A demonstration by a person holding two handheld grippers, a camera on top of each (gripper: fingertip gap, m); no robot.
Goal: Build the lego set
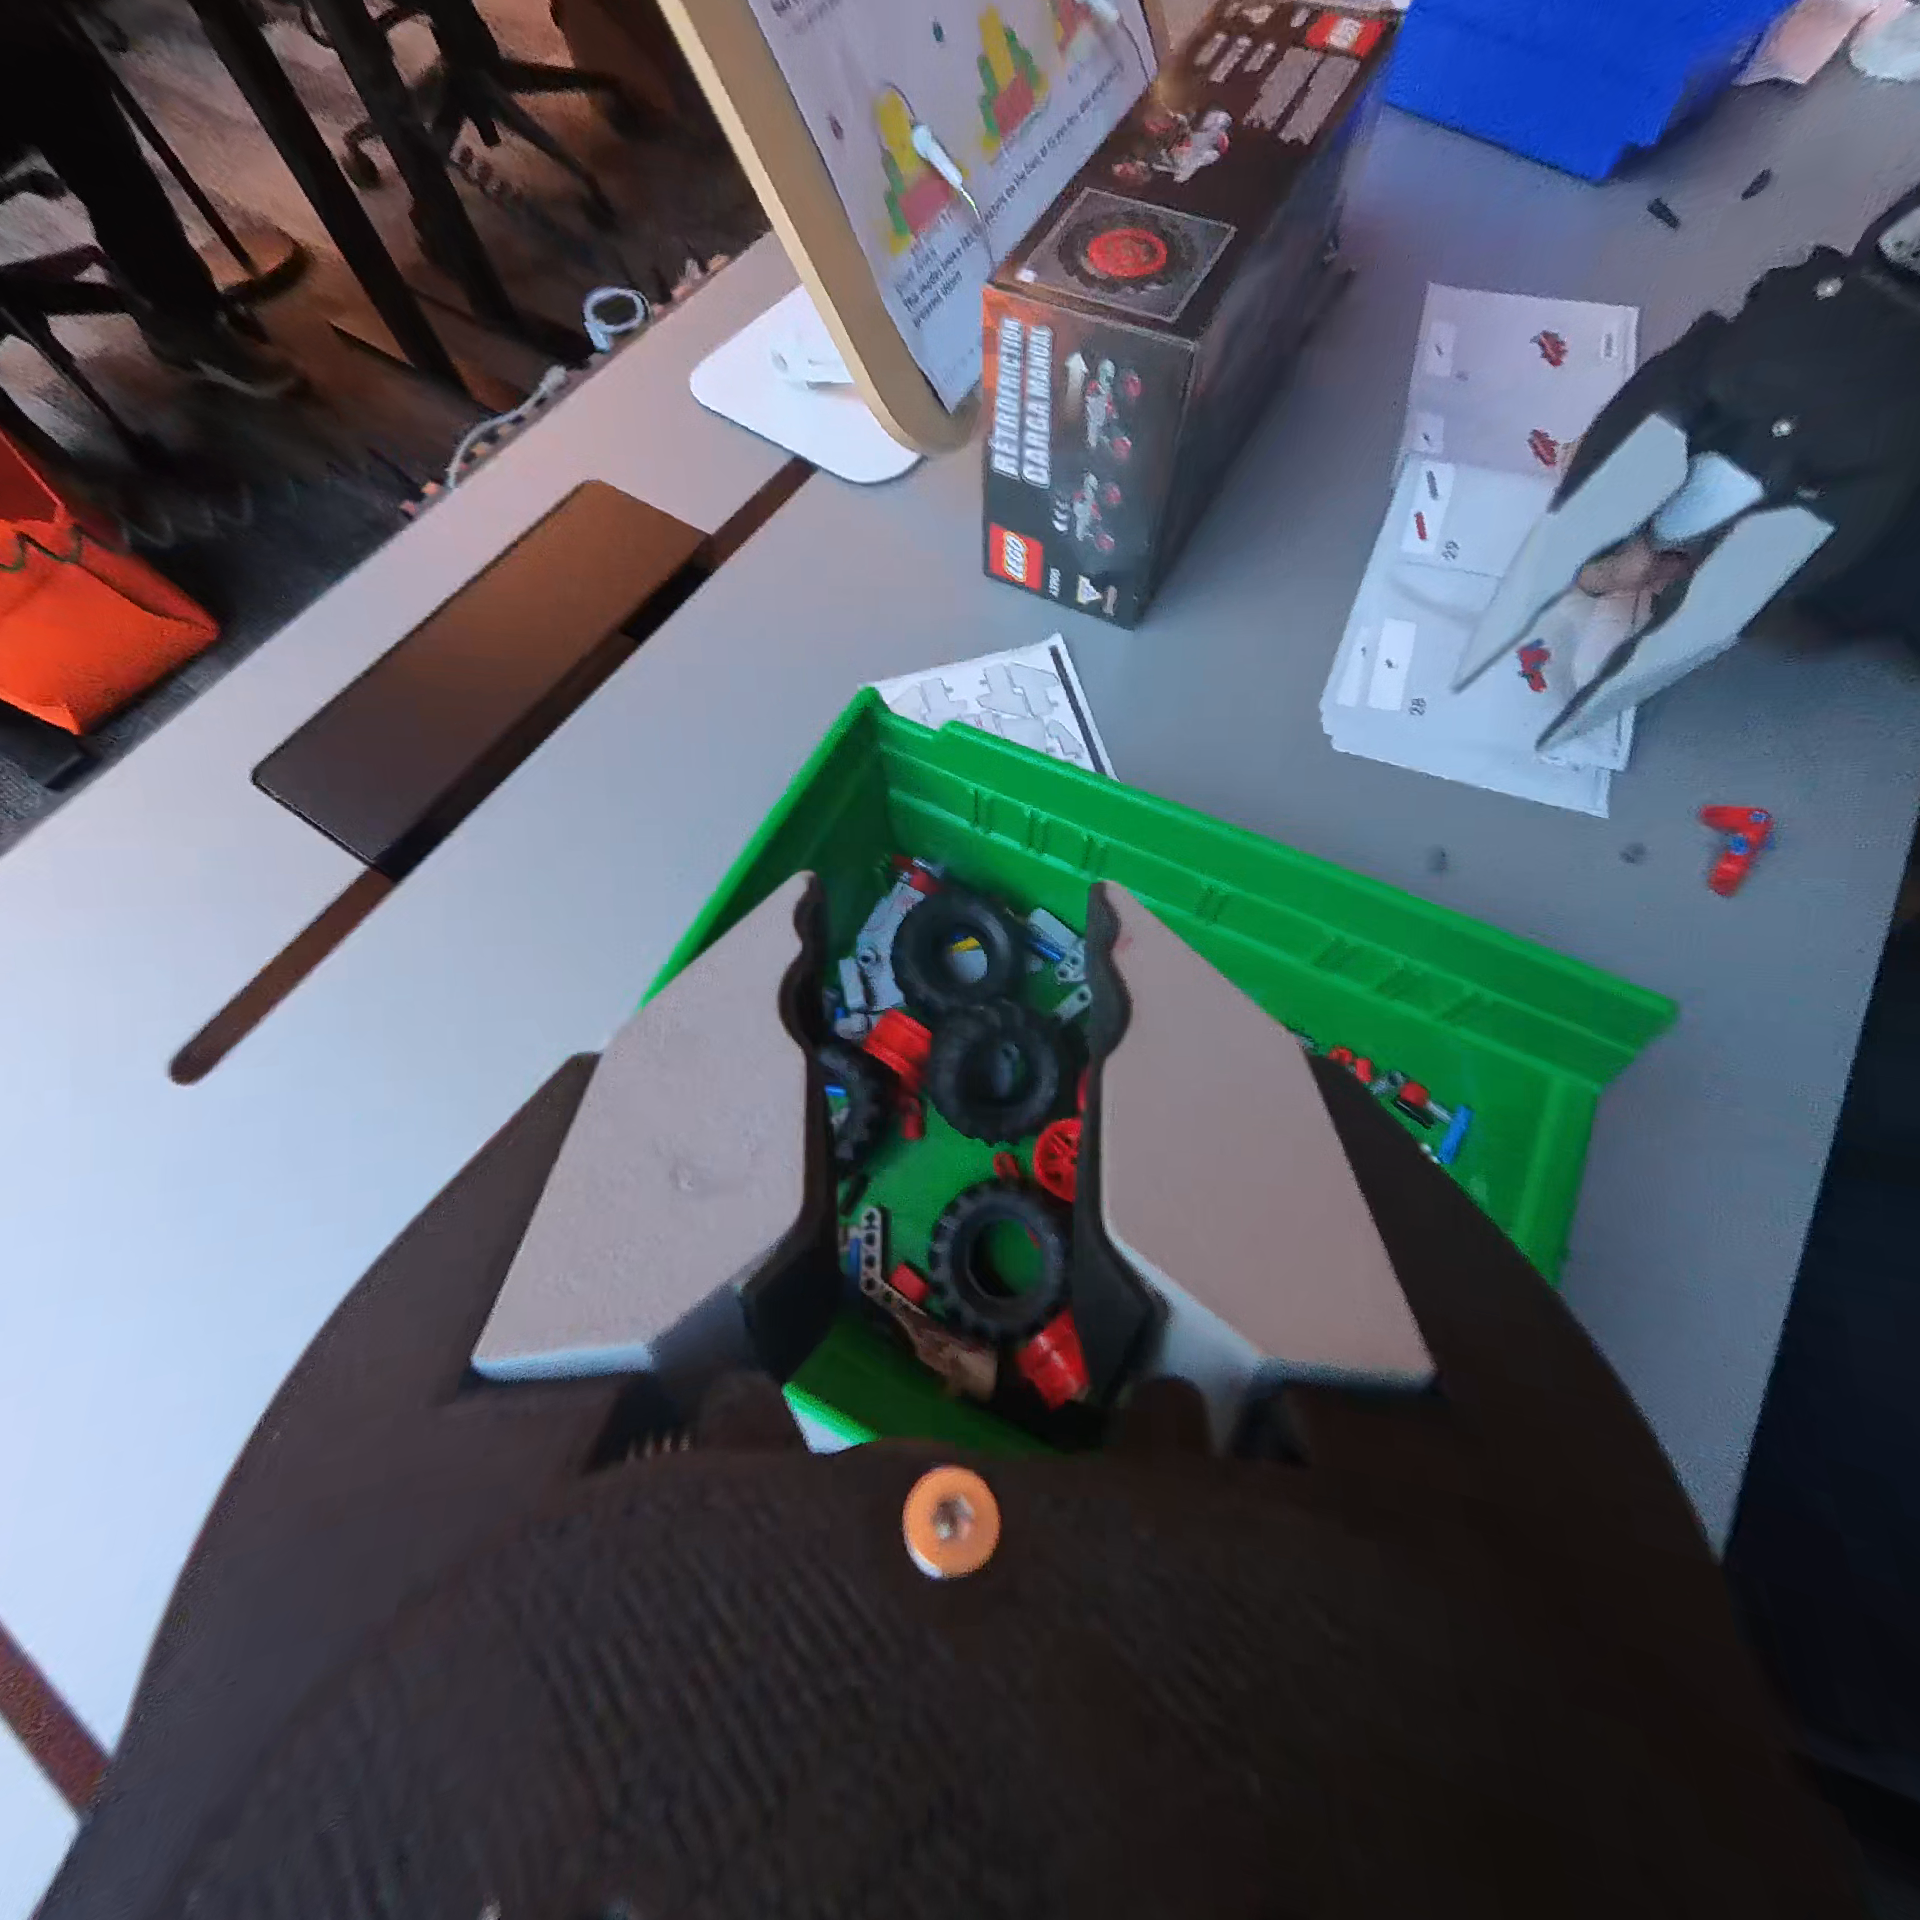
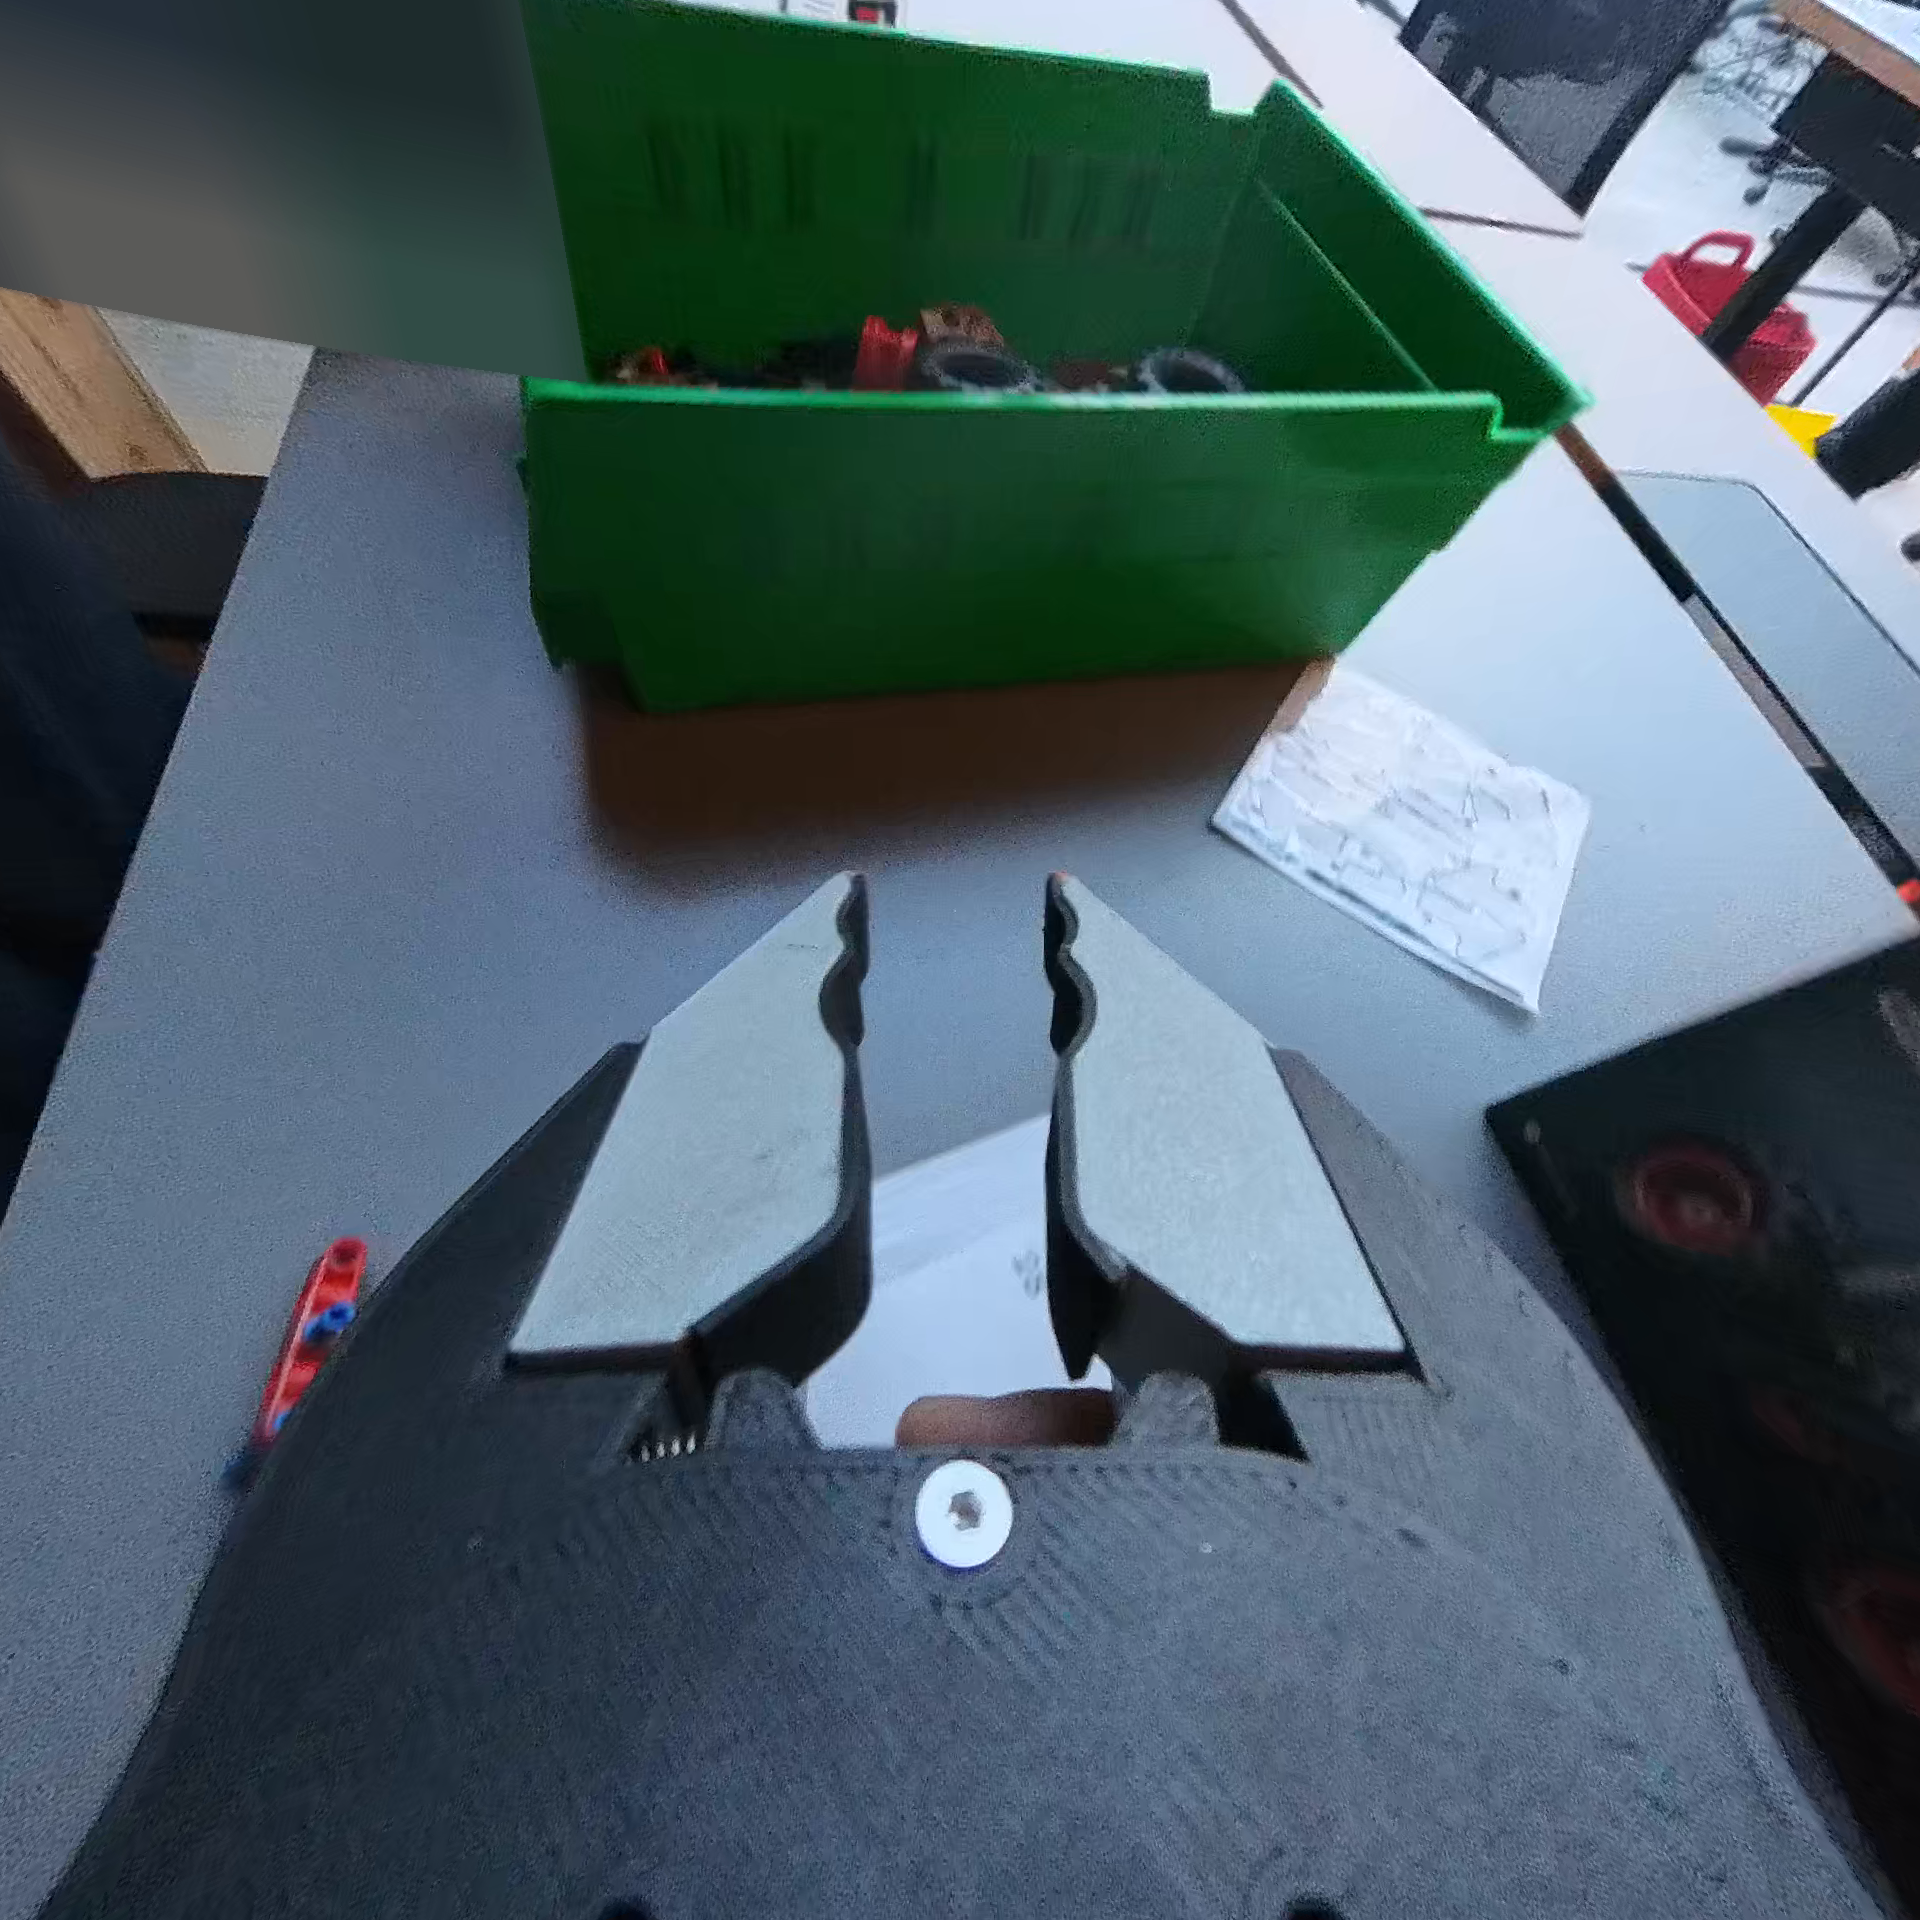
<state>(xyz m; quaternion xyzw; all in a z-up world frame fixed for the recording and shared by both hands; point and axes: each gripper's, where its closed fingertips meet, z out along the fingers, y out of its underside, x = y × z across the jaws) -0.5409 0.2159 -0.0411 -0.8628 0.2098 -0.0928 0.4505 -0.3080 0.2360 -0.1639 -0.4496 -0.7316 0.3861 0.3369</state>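
A green bin [image 1: 1351,997] on the grey table holds loose lego parts: black tyres [image 1: 954,948], red hubs and grey beams. My left gripper [image 1: 951,904] hangs open and empty over the bin, with the tyres between its fingers. My right gripper [image 2: 954,894] is open and empty above the table, short of the same bin [image 2: 935,540]; it also shows in the left wrist view [image 1: 1507,707] above the instruction booklet [image 1: 1455,582]. A small red-and-blue assembly [image 1: 1735,847] lies on the table right of the bin; it also shows in the right wrist view [image 2: 312,1320].
The black lego box [image 1: 1101,416] stands behind the bin, next to a monitor stand [image 1: 821,416]. A folded paper sheet [image 2: 1403,831] lies beside the bin. A blue bin [image 1: 1558,83] sits far back. Tiny black pins [image 1: 1662,208] are scattered on the table.
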